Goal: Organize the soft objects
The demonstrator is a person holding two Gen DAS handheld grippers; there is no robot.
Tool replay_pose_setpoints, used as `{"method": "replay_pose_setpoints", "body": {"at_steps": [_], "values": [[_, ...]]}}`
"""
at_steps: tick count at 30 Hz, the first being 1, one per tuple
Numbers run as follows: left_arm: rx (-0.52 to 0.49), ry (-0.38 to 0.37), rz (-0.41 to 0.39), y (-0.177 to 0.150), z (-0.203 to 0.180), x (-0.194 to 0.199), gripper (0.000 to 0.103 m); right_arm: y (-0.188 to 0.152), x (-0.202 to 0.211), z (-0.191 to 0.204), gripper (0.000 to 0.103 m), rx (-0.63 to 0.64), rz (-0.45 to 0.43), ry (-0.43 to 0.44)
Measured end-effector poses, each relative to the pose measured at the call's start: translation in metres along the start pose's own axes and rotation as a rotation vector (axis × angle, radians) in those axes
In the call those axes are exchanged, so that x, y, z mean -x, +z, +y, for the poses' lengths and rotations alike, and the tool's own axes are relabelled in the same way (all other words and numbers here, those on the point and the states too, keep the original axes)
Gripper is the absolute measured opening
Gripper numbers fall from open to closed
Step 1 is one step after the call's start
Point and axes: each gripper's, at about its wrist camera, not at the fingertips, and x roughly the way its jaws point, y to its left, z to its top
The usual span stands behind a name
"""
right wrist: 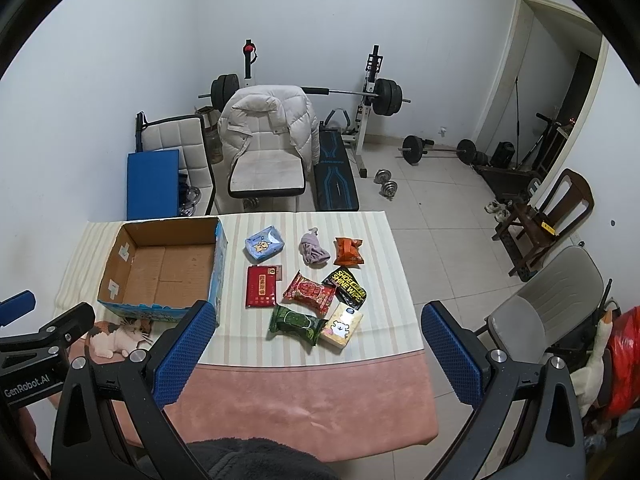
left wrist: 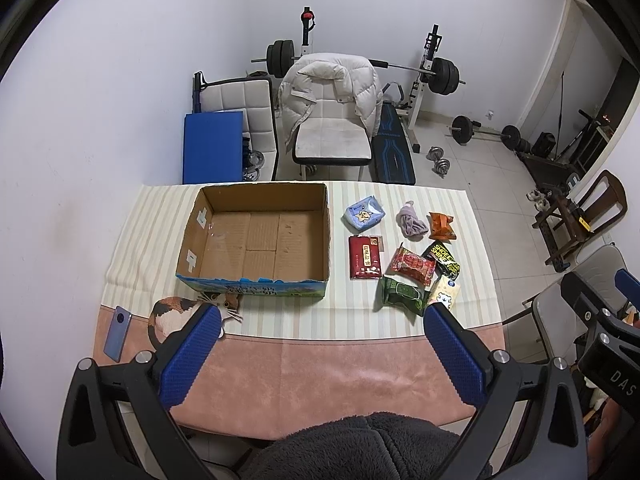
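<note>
Left claw: the left claw (left wrist: 322,318) hangs above the near pink strip of the bench (left wrist: 320,376), released, blue pads wide apart with nothing between them.
Right claw: the right claw (right wrist: 314,320) is likewise released, over the bench's near right part; its right finger overhangs the floor past the right edge.
Near edge: a phone (left wrist: 117,333) lies at the near left, beside a calico cat toy (left wrist: 176,312) that touches the box front.
Box: the open cardboard box (left wrist: 256,236) sits on the striped cloth, left of centre, with only bare cardboard showing inside.
Soft objects: right of the box, close together: green pack (left wrist: 401,295), cream tissue pack (left wrist: 445,295), red snack bag (left wrist: 412,265), dark red pack (left wrist: 364,257), black wipes pack (left wrist: 445,259); farther back, blue tissue pack (left wrist: 364,212), mauve cloth (left wrist: 412,221), orange bag (left wrist: 441,226).
Open room: bare striped cloth separates the box from the packs.
Far room: a chair with a white jacket (left wrist: 330,92) stands behind the bench, then a barbell rack (left wrist: 432,68) at the wall; tiled floor lies open to the right.
</note>
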Motion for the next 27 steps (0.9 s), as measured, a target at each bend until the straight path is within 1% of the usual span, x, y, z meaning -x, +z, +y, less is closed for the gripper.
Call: {"method": "replay_pose_setpoints", "body": {"at_steps": [2, 4, 6, 7, 9, 12, 14, 16, 19, 21, 22, 23, 25, 27], "values": [[0.000, -0.003, 0.000, -0.001, 0.001, 0.000, 0.103, -0.001, 0.000, 0.000, 0.103, -0.003, 0.000, 0.004], [-0.006, -0.007, 0.001, 0.005, -0.004, -0.001, 0.103, -0.003, -0.002, -0.001, 0.103, -0.009, 0.003, 0.009], [-0.012, -0.012, 0.000, 0.014, -0.008, -0.008, 0.103, -0.006, -0.012, -0.009, 0.103, -0.039, 0.023, 0.042], [-0.015, -0.017, 0.009, 0.019, -0.011, -0.015, 0.103, -0.006, -0.016, -0.012, 0.103, -0.049, 0.029, 0.053], [-0.023, -0.028, 0.025, 0.028, -0.015, -0.035, 0.103, -0.002, -0.036, -0.025, 0.103, -0.083, 0.056, 0.078], [-0.045, -0.043, 0.075, 0.044, -0.027, -0.077, 0.103, -0.003, -0.074, -0.045, 0.103, -0.110, 0.093, 0.064], [-0.062, -0.054, 0.126, 0.051, -0.037, -0.113, 0.103, -0.004, -0.113, -0.059, 0.103, -0.116, 0.161, 0.039], [-0.078, -0.065, 0.188, 0.057, -0.047, -0.154, 0.103, -0.009, -0.155, -0.073, 0.103, -0.126, 0.225, 0.040], [-0.089, -0.064, 0.296, 0.070, -0.063, -0.224, 0.103, -0.030, -0.241, -0.093, 0.103, -0.176, 0.375, 0.050], [-0.082, -0.060, 0.370, 0.078, -0.074, -0.275, 0.097, -0.043, -0.289, -0.099, 0.103, -0.211, 0.445, 0.059], [-0.083, -0.058, 0.403, 0.078, -0.081, -0.298, 0.092, -0.054, -0.325, -0.103, 0.103, -0.238, 0.502, 0.057], [-0.086, -0.053, 0.428, 0.079, -0.088, -0.318, 0.091, -0.061, -0.347, -0.105, 0.103, -0.257, 0.538, 0.063], [-0.102, -0.037, 0.486, 0.081, -0.102, -0.361, 0.090, -0.073, -0.390, -0.107, 0.103, -0.310, 0.592, 0.072], [-0.103, -0.022, 0.551, 0.081, -0.113, -0.407, 0.090, -0.087, -0.430, -0.107, 0.103, -0.331, 0.649, 0.076]]}}
